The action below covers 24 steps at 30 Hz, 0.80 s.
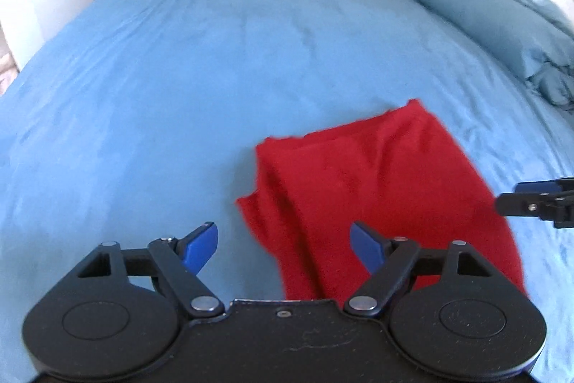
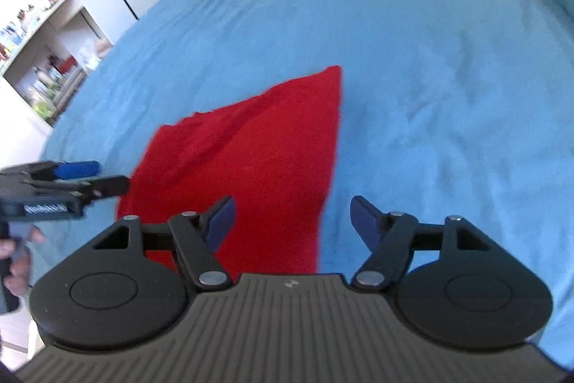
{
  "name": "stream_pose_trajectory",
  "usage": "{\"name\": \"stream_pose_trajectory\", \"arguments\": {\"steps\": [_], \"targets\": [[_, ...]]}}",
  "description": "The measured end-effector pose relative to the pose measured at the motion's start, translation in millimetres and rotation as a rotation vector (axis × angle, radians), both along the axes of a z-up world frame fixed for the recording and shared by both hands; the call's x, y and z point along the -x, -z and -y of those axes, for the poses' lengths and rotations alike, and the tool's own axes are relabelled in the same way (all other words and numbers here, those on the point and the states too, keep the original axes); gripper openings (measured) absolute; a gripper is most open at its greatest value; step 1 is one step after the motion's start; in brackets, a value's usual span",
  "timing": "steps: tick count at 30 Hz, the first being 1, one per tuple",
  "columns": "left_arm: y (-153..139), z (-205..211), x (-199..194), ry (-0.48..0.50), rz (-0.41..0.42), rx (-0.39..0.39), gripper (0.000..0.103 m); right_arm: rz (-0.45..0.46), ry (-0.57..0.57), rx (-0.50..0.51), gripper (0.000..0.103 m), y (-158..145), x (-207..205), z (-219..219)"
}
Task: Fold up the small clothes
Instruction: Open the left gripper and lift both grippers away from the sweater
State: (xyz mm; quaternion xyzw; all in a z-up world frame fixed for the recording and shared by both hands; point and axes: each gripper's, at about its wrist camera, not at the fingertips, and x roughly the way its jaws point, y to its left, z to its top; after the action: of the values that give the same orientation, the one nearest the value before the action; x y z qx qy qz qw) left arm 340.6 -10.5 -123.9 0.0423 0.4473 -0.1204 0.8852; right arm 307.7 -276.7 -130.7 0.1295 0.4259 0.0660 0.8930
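Now both tools, left tool (image 1: 283, 244) and right tool (image 2: 292, 221), are hovering wide open and empty over the part-folded red knit cloth (image 1: 376, 182) on the blue-sheeted bed (image 1: 179, 78); next, I judge, comes gripping its six o'clock edge.

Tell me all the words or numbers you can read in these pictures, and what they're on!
No word or number can be read.
White print on the side of the left tongs: too blurred to read.
Small light mark on the ribbed grey body behind the right tongs: a symbol, not letters.
Bottles on the shelves: labels too small to read.
Red cloth and blue sheet: no print.
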Motion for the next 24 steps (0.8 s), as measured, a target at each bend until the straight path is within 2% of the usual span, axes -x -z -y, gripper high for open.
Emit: {"name": "stream_pose_trajectory", "arguments": {"steps": [5, 9, 12, 15, 17, 20, 21, 22, 24], "targets": [[32.4, -11.7, 7.4, -0.036, 0.01, -0.014, 0.085, 0.009, 0.011, 0.019, 0.085, 31.4, 1.7, 12.3], [61.0, -21.4, 15.6, -0.063, 0.061, 0.054, 0.086, 0.081, -0.029, 0.046, 0.088, 53.6, 9.1, 15.4], [66.4, -25.2, 23.2, -0.068, 0.128, 0.079, 0.086, 0.143, -0.031, 0.03, 0.091, 64.1, 15.6, 21.0], [64.0, -21.7, 33.8, -0.053, 0.192, 0.059, 0.084, 0.192, -0.023, 0.024, 0.091, 65.6, 23.8, 21.6], [57.2, -22.2, 38.5, -0.055, 0.207, 0.056, 0.082, 0.225, -0.01, 0.034, 0.091, 58.8, 33.2, 19.7], [28.7, -26.5, 54.2, -0.093, 0.235, 0.047, 0.084, 0.263, 0.03, 0.017, 0.092, 32.8, 51.9, 18.7], [13.4, -28.4, 62.7, -0.105, 0.254, 0.053, 0.087, 0.275, 0.031, 0.0, 0.095, 20.9, 61.1, 18.1], [-1.1, -28.9, 70.2, -0.114, 0.268, 0.054, 0.093, 0.291, 0.032, -0.01, 0.101, 5.2, 72.8, 16.6], [-34.3, -31.4, 90.7, -0.138, 0.304, 0.054, 0.101, 0.319, 0.051, 0.005, 0.103, -24.9, 95.0, 12.7]]}}
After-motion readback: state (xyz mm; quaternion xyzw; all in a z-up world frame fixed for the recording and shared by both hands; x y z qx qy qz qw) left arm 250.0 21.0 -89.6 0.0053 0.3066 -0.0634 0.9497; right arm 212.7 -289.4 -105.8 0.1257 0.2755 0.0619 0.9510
